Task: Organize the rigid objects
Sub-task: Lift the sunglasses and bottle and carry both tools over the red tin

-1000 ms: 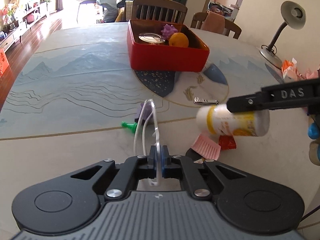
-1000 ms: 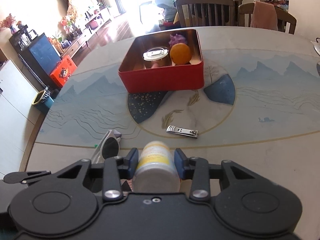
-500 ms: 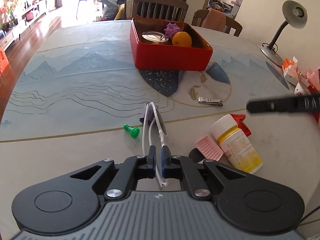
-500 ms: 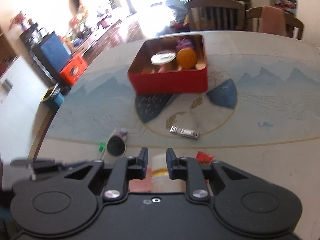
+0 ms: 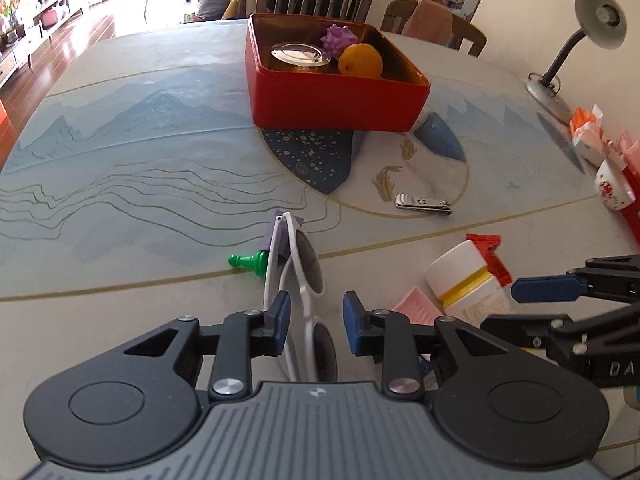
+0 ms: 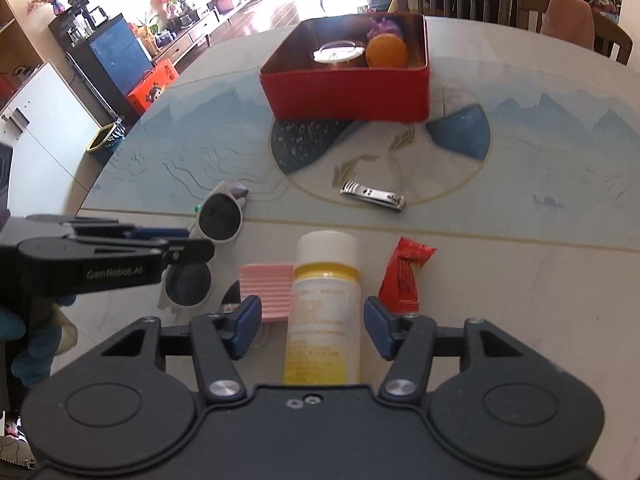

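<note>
Your left gripper (image 5: 314,322) stands apart around the sunglasses (image 5: 298,276); only the right view shows your right gripper (image 6: 312,322) apart around the bottle (image 6: 324,300)

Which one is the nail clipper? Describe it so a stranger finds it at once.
Start at the red tin on the table. Come toward the cameras, onto the pale circle with painted fish: the nail clipper lies flat there, alone. It is the only shiny metal thing, unlike the nearby plastic bottle and red wrapper.

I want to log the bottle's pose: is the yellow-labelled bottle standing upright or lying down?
Lying down. The bottle rests on its side on the table, white cap pointing toward the red box, between the open right gripper jaws.
</note>
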